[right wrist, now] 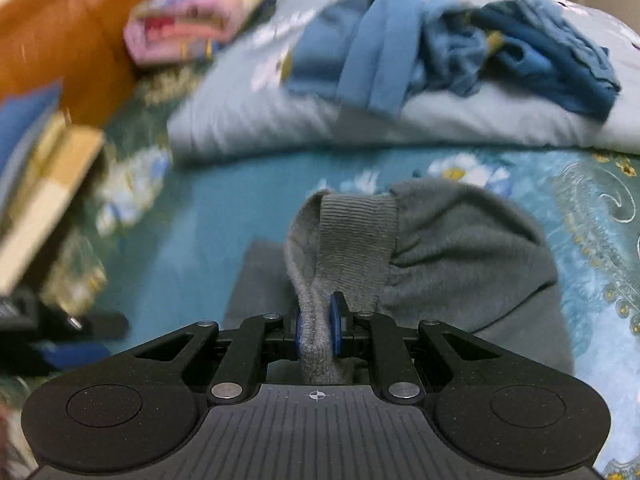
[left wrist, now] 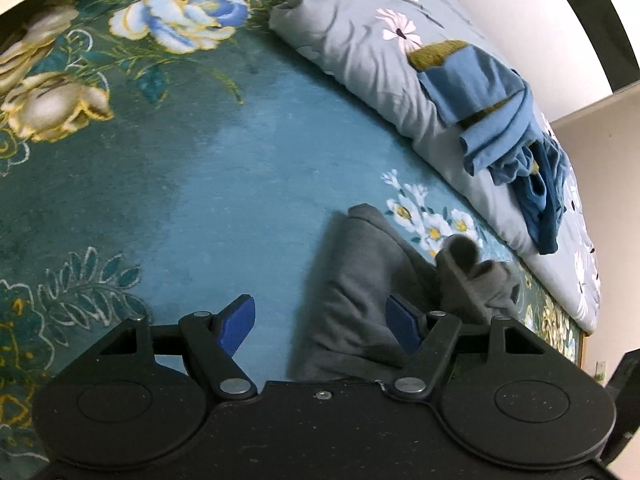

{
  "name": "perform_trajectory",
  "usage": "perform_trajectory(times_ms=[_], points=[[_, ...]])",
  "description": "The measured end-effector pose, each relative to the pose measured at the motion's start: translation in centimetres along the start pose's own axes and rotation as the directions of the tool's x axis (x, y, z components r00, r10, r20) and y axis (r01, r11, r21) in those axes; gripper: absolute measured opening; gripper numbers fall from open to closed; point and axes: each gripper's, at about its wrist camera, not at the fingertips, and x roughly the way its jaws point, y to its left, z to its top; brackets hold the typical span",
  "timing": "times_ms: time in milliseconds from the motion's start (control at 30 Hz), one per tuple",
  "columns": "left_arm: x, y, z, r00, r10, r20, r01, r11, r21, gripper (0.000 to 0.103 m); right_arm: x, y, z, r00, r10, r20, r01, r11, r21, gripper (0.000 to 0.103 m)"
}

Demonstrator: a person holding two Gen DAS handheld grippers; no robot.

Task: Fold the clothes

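A grey sweatshirt [left wrist: 360, 280] lies on the teal floral bedspread [left wrist: 200, 160]. My left gripper [left wrist: 324, 320] is open and empty just above it; the right blue pad [left wrist: 404, 320] is over the grey cloth, the left pad over the bedspread. In the right wrist view my right gripper [right wrist: 318, 328] is shut on the ribbed grey cuff [right wrist: 352, 240] of the sweatshirt's sleeve [right wrist: 468, 256] and holds it lifted over the rest of the garment. A raised grey cuff also shows in the left wrist view [left wrist: 460, 256].
A folded grey floral quilt [left wrist: 380, 60] lies along the far side, with a pile of blue clothes [left wrist: 500, 112] on it; the pile also shows in the right wrist view [right wrist: 460, 48]. Pink folded cloth [right wrist: 188, 24], a wooden headboard [right wrist: 60, 20] and books [right wrist: 36, 184] are at left.
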Motion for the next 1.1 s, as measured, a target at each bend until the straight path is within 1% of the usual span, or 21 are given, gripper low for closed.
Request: perform_trajectory(times_ms=[67, 100, 167, 200, 233, 300, 367, 400, 500, 600, 700, 767, 800, 867, 900, 967, 1000, 1033, 1100], points=[[0.6, -0.2, 0.2, 1.0, -0.027, -0.011, 0.027, 1.0, 0.004, 0.07, 0.3, 1.3, -0.4, 0.999, -0.04, -0.02, 0.04, 0.999, -0.031, 0.015], [0.8, -0.2, 0.3, 0.999, -0.041, -0.017, 0.041, 0.999, 0.006, 0.07, 0.2, 1.5, -0.5, 0.999, -0.03, -0.021, 0.029, 0.999, -0.036, 0.02], [1.4, -0.4, 0.5, 0.997, -0.067, -0.029, 0.068, 0.998, 0.01, 0.071, -0.5, 1.4, -0.7, 1.0, 0.017, -0.013, -0.017, 1.0, -0.02, 0.032], [1.7, -0.5, 0.7, 0.996, -0.081, -0.035, 0.081, 0.997, 0.012, 0.071, -1.0, 1.4, -0.7, 0.999, 0.033, -0.009, -0.033, 0.999, -0.022, 0.034], [2.0, -0.5, 0.8, 0.995, -0.094, -0.041, 0.095, 0.995, 0.014, 0.072, -1.6, 1.4, -0.7, 0.999, 0.047, -0.005, -0.048, 0.999, -0.026, 0.034], [3.2, -2.0, 1.1, 0.99, -0.121, -0.068, 0.125, 0.99, 0.059, 0.072, -2.5, 1.2, -1.0, 0.999, 0.035, 0.006, -0.034, 0.999, -0.032, 0.034], [4.4, -3.8, 1.1, 0.987, -0.135, -0.083, 0.146, 0.98, 0.138, 0.073, -4.0, -0.3, -1.4, 0.999, 0.026, 0.027, -0.026, 1.0, -0.005, 0.039], [5.0, -4.8, 1.1, 0.986, -0.141, -0.092, 0.156, 0.972, 0.177, 0.073, -4.6, -1.3, -1.5, 1.0, 0.009, 0.028, -0.009, 1.0, 0.016, 0.042], [6.8, -7.5, 1.0, 0.98, -0.158, -0.118, 0.186, 0.938, 0.292, 0.073, -5.8, -4.5, -2.2, 0.999, -0.044, 0.011, 0.043, 0.995, 0.087, 0.042], [8.6, -10.3, 0.9, 0.974, -0.171, -0.145, 0.216, 0.89, 0.401, 0.073, -6.6, -7.6, -3.4, 0.995, -0.092, -0.024, 0.095, 0.982, 0.166, 0.042], [11.1, -11.9, 0.4, 0.969, -0.144, -0.201, 0.222, 0.863, 0.455, 0.073, -6.9, -9.5, -4.3, 0.991, -0.123, -0.049, 0.131, 0.967, 0.218, 0.042], [10.7, -11.7, 0.9, 0.969, -0.158, -0.188, 0.225, 0.878, 0.422, 0.072, -7.0, -10.4, -4.9, 0.991, -0.125, -0.054, 0.135, 0.956, 0.259, 0.042], [10.4, -11.7, 1.1, 0.969, -0.166, -0.181, 0.227, 0.886, 0.405, 0.07, -7.0, -10.7, -5.1, 0.991, -0.122, -0.056, 0.133, 0.953, 0.273, 0.042], [9.9, -11.5, 1.6, 0.97, -0.18, -0.166, 0.23, 0.9, 0.37, 0.054, -6.9, -11.2, -5.4, 0.991, -0.117, -0.062, 0.13, 0.947, 0.294, 0.046], [9.7, -11.5, 1.8, 0.97, -0.187, -0.159, 0.232, 0.906, 0.353, 0.038, -6.7, -11.4, -5.5, 0.991, -0.113, -0.066, 0.128, 0.945, 0.301, 0.048], [9.2, -11.3, 2.3, 0.969, -0.2, -0.143, 0.236, 0.918, 0.318, 0.034, -6.2, -12.0, -5.5, 0.992, -0.103, -0.074, 0.121, 0.943, 0.312, 0.048], [9.0, -11.3, 2.5, 0.969, -0.206, -0.135, 0.239, 0.924, 0.3, 0.011, -6.1, -12.1, -5.5, 0.992, -0.098, -0.075, 0.117, 0.941, 0.317, 0.048], [8.7, -11.2, 2.7, 0.969, -0.213, -0.127, 0.241, 0.929, 0.282, 0.007, -5.9, -12.2, -5.5, 0.993, -0.093, -0.076, 0.113, 0.94, 0.322, 0.048], [8.2, -11.1, 3.2, 0.968, -0.225, -0.111, 0.246, 0.938, 0.246, 0.006, -5.7, -12.5, -5.5, 0.993, -0.088, -0.079, 0.11, 0.937, 0.331, 0.048]])
